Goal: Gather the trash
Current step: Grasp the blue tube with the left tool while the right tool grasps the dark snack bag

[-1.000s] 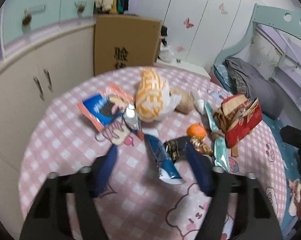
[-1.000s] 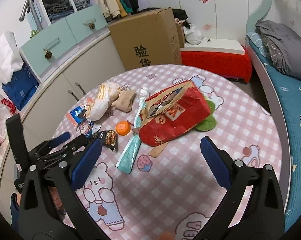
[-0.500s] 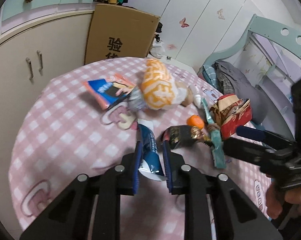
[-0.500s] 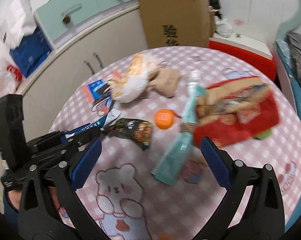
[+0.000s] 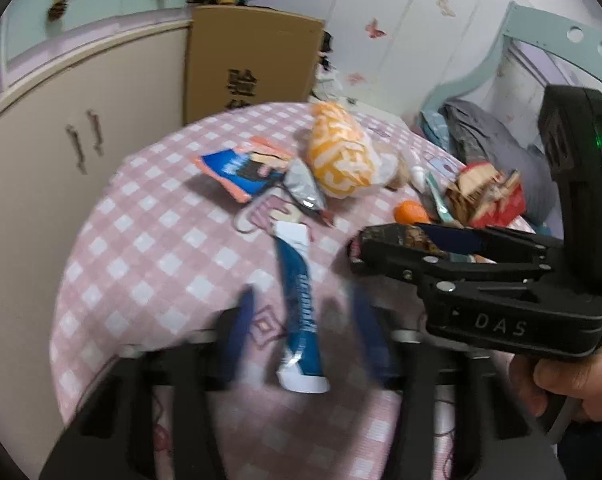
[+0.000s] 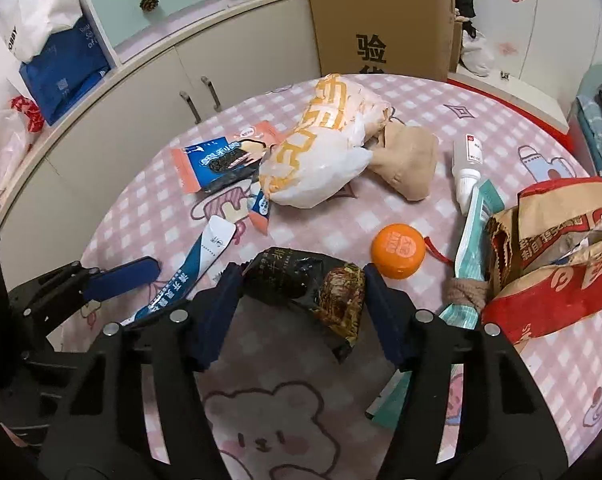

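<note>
The right gripper (image 5: 405, 240) carries raised letters "DAS" on its black body; the cardboard box (image 6: 381, 20) shows a large black "验" above a cut-off character; other packet print is too small or blurred to read

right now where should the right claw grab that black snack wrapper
Across its puffed middle, coming in low from the near table edge. The black snack wrapper lies crumpled and flat on the checked cloth, already sitting between the right claw fingers, which bracket its two sides, so closing there probably catches the bulge rather than a thin corner.
</note>
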`<state>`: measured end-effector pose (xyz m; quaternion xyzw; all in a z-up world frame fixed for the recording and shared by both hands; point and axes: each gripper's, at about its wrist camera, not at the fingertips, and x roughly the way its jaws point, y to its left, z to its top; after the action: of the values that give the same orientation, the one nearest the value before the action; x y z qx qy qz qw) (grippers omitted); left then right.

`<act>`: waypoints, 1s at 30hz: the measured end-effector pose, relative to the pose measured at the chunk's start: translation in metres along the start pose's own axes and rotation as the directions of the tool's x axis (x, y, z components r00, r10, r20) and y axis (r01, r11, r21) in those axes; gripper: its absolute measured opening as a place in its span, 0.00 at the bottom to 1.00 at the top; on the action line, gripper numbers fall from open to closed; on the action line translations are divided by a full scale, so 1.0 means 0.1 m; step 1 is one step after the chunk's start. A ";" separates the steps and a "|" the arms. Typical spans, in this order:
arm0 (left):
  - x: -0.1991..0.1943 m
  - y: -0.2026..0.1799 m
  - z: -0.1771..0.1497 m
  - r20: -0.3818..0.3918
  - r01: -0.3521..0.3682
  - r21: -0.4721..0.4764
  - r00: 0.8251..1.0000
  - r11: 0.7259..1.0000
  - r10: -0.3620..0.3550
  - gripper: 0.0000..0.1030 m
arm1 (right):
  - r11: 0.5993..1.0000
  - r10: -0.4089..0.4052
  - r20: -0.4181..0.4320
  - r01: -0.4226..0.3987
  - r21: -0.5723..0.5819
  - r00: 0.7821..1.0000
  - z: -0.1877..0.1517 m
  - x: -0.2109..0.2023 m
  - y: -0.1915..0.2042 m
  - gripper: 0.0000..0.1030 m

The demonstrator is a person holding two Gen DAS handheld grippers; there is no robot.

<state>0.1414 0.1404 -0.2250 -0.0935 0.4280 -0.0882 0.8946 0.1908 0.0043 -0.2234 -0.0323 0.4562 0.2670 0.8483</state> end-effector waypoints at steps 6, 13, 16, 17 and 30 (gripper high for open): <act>0.00 -0.02 -0.02 -0.003 0.008 -0.001 1.000 1.000 -0.008 0.10 | 0.999 0.028 0.020 -0.029 0.041 0.999 -0.10 -0.16 -0.16 0.29; -0.06 -0.06 -0.07 0.014 0.002 -0.026 1.000 1.000 -0.001 0.09 | 0.994 0.089 0.001 -0.089 0.063 0.996 -0.25 -0.27 -0.22 0.33; -0.10 -0.05 -0.08 0.018 -0.001 -0.031 1.000 1.000 0.001 0.09 | 0.996 0.083 0.009 -0.083 0.033 0.996 -0.29 -0.37 -0.21 0.77; -0.11 -0.05 -0.09 0.020 -0.003 -0.033 1.000 0.999 0.004 0.09 | 0.997 0.076 0.017 -0.076 0.017 0.997 -0.28 -0.40 -0.20 0.78; -0.32 0.01 -0.09 0.058 -0.020 -0.077 0.998 0.997 0.024 0.09 | 0.965 0.042 -0.052 -0.053 -0.257 0.998 -0.23 -0.14 0.04 0.35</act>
<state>0.1149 0.1482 -0.2072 -0.1253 0.4054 -0.0592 0.9036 0.1655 -0.0051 -0.2254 -0.1376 0.4376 0.3435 0.8195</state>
